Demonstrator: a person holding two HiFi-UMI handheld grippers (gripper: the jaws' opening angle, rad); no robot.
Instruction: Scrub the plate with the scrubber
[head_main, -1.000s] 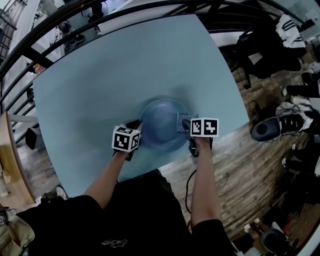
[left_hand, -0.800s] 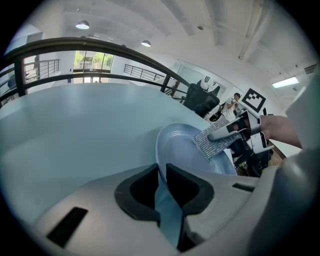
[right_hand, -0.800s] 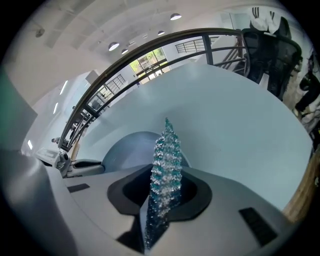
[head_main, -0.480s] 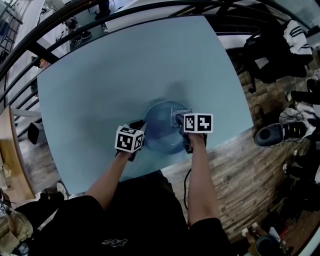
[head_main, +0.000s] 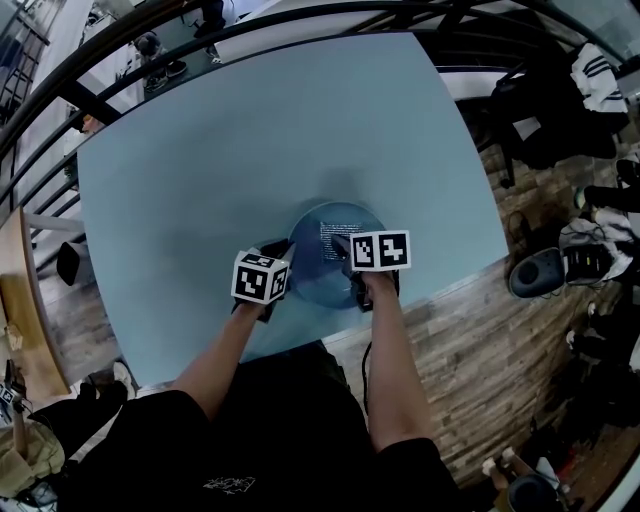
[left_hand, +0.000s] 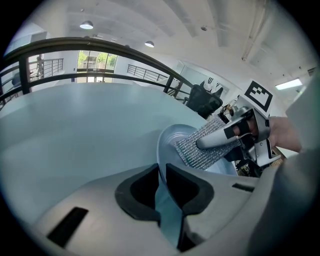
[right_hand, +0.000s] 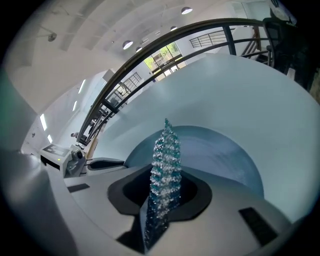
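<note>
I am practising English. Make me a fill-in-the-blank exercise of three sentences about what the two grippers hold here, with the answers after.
1. The left gripper is shut on the ____ of the plate.
2. The right gripper is shut on a silver mesh ____.
3. The table under the plate is light ____.

Missing words: rim; scrubber; blue.
</note>
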